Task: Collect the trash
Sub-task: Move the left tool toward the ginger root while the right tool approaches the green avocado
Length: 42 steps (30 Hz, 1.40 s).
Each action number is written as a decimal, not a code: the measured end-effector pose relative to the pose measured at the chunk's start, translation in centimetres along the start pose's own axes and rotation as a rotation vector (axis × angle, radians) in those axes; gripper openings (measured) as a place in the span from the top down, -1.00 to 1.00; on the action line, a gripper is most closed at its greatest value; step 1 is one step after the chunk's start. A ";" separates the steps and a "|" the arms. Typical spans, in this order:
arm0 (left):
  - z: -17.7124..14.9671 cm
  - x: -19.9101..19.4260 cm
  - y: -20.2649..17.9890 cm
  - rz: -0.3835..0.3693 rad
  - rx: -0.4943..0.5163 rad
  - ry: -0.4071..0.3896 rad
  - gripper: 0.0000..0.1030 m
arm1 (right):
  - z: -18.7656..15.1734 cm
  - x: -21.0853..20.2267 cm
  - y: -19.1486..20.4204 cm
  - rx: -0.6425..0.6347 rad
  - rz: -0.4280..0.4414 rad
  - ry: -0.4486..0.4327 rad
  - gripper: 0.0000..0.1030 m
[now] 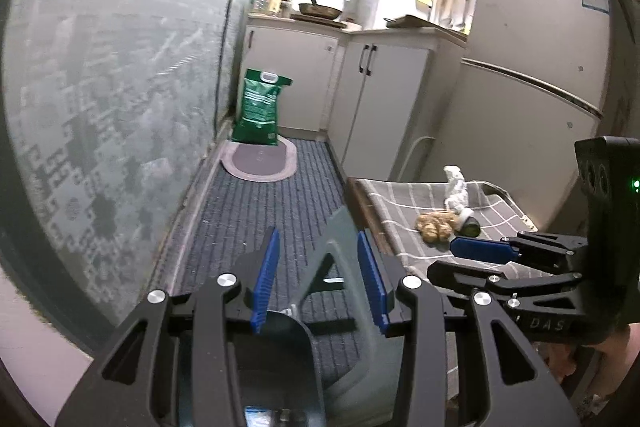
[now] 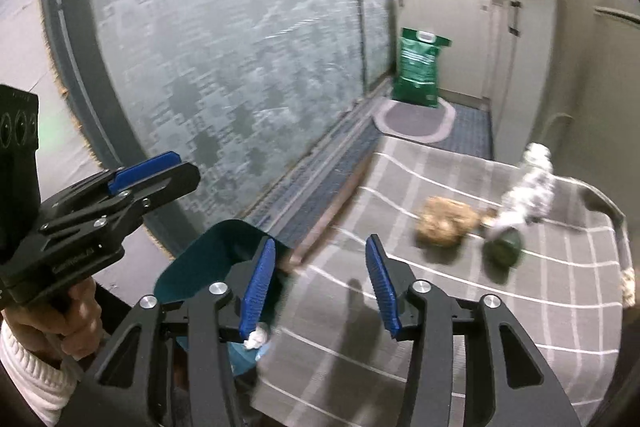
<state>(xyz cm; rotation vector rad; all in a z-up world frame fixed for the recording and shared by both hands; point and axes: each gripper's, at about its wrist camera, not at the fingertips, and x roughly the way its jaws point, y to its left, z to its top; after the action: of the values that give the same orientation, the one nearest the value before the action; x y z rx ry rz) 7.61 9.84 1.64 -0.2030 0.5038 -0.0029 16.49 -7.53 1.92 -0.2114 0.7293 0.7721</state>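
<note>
My left gripper [image 1: 318,267] is shut on a grey-green dustpan [image 1: 340,267], held in the air beside the table's near-left edge. The same dustpan [image 2: 216,259] shows teal in the right wrist view, with a small white paper wad [image 2: 256,339] in it. My right gripper [image 2: 320,287] hovers open over the grey checked tablecloth [image 2: 400,347], nothing between its pads. Ahead of it lie a brown crumpled lump [image 2: 444,223], a dark green round item [image 2: 503,245] and a white crumpled paper [image 2: 528,187]. From the left wrist view the right gripper [image 1: 440,259] is just short of the lump [image 1: 434,225].
A frosted glass door [image 1: 100,67] runs along the left. On the striped carpet beyond stand a green bag [image 1: 260,107] and an oval mat [image 1: 260,161]. White cabinets [image 1: 380,95] and a fridge [image 1: 532,67] close off the right side behind the table.
</note>
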 end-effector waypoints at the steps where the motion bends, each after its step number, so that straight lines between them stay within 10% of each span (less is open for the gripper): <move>1: 0.1 0.3 -0.5 -0.008 0.005 0.003 0.17 | -0.2 -0.2 -0.6 0.007 -0.012 0.000 0.11; 22: 0.2 7.3 -7.8 -0.138 0.000 0.111 0.09 | -1.5 -2.8 -8.5 0.032 -0.115 0.059 0.30; 42: 0.2 12.2 -9.9 -0.134 -0.083 0.180 0.07 | -2.5 -1.2 -11.2 0.052 -0.024 0.093 0.30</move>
<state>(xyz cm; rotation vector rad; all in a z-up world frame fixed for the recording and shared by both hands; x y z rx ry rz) 18.87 -0.49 -2.17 -0.3191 0.6696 -0.1324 22.46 -17.24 -0.03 -0.2103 0.8325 0.7231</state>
